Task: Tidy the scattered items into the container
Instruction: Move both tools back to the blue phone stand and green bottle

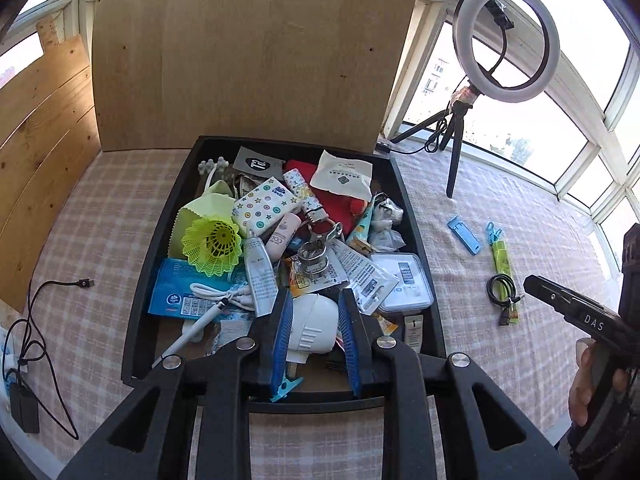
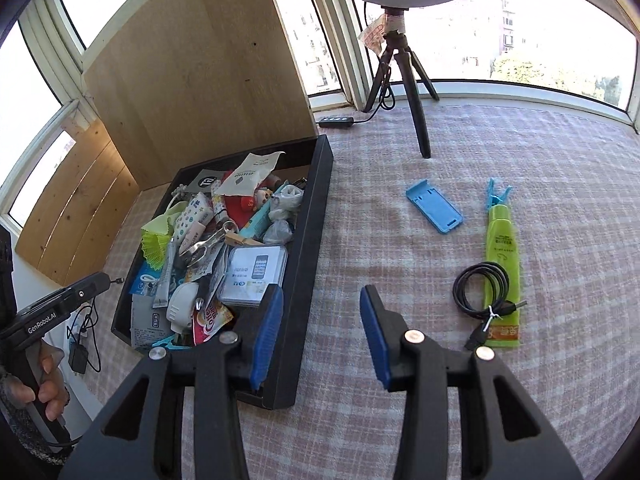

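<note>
A black tray [image 1: 416,216] [image 2: 316,216] on the checked cloth holds many small items. My left gripper [image 1: 316,312] hovers over the tray's near end with its jaws either side of a white plastic object [image 1: 314,326] that lies in the tray; the jaws look parted around it. My right gripper [image 2: 320,312] is open and empty over the cloth just right of the tray. Right of the tray lie a blue phone stand [image 2: 434,210] [image 1: 464,234], a green tube [image 2: 502,272] [image 1: 504,276], a blue clip [image 2: 496,196] and a coiled black cable [image 2: 480,292] [image 1: 502,292].
A ring light on a tripod [image 1: 508,40] [image 2: 404,76] stands at the back right. A wooden board [image 1: 256,52] leans behind the tray. A charger and black cable [image 1: 28,356] lie at the left edge. Windows surround the table.
</note>
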`<state>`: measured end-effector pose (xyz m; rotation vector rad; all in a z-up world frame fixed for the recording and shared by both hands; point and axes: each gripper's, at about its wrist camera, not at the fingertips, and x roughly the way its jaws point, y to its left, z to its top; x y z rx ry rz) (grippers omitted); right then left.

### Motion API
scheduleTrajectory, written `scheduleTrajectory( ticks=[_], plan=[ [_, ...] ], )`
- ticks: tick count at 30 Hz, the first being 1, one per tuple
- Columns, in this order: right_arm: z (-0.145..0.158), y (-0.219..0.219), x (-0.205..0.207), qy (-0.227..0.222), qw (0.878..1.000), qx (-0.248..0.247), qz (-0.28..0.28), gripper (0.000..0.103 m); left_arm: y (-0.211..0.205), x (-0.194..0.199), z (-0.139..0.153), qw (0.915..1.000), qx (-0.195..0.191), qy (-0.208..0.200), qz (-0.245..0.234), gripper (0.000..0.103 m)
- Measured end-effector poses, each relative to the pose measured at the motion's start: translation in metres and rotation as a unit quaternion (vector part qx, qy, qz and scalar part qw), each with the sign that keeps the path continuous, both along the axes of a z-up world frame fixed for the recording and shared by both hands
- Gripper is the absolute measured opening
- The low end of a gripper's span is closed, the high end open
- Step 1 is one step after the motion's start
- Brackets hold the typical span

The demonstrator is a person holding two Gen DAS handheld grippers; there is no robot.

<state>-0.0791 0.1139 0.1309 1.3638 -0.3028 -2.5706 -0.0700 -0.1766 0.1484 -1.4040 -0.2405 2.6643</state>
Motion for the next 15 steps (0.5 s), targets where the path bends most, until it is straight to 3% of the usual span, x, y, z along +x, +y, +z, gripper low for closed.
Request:
scheduleTrajectory(
  ticks=[15],
  plan=[
    [-0.013, 0.154, -0.023, -0.017, 0.996, 0.028, -0.082, 0.04, 0.171, -0.064, -0.014, 0.9972, 0.012, -0.018, -0.071, 0.023]
  ],
)
